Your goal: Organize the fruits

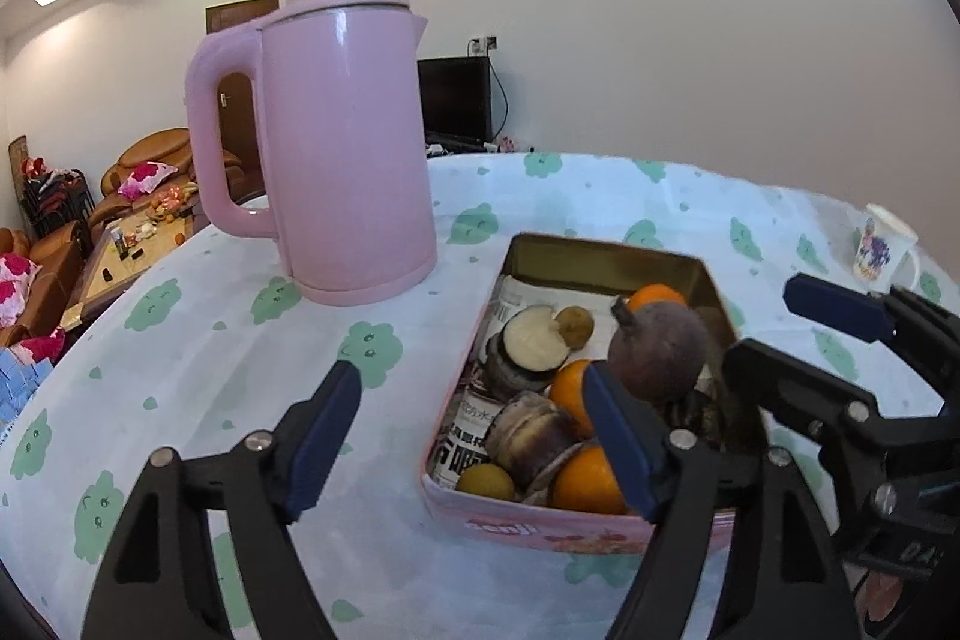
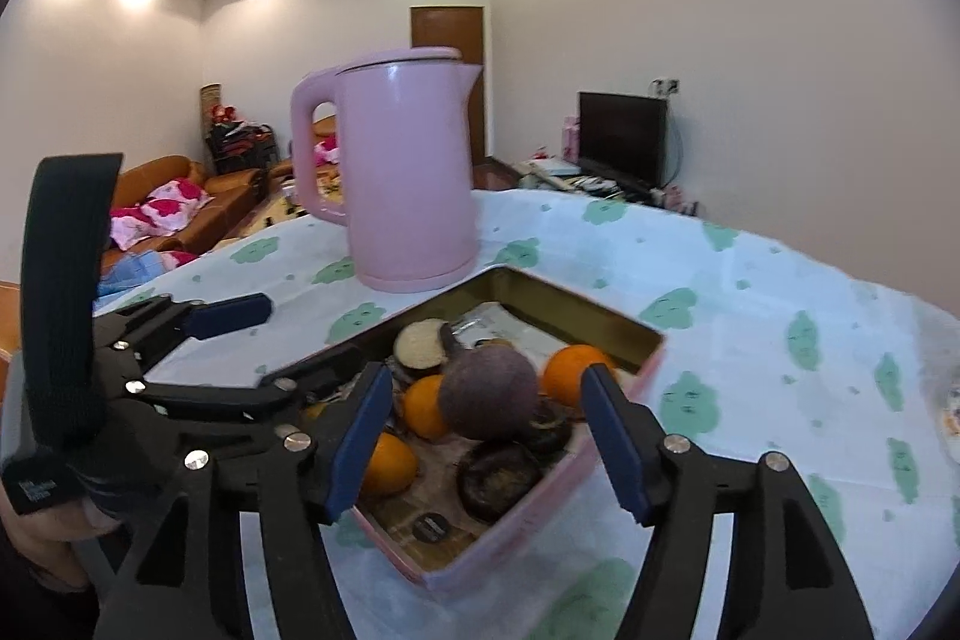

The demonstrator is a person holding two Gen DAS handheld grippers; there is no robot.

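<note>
Both the left gripper point(image 1: 474, 436) and right gripper point(image 2: 486, 436) are spread and empty, the round dull-purple fruit point(image 2: 487, 391) perched loosely atop the heaped pink rectangular tin point(image 2: 624, 334) ahead, so a nudge could roll it out.

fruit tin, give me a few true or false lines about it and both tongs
1. The pink tin holds several oranges. True.
2. The pink kettle lies on its side. False: it stands upright on the tablecloth, beyond the tin.
3. The left tongs are shut on an orange. False: they are open and hold nothing.
4. The right tongs are open, framing a round purple-brown fruit atop the pile. True.
5. The tin's lid is on. False: the tin is open and no lid shows.
</note>
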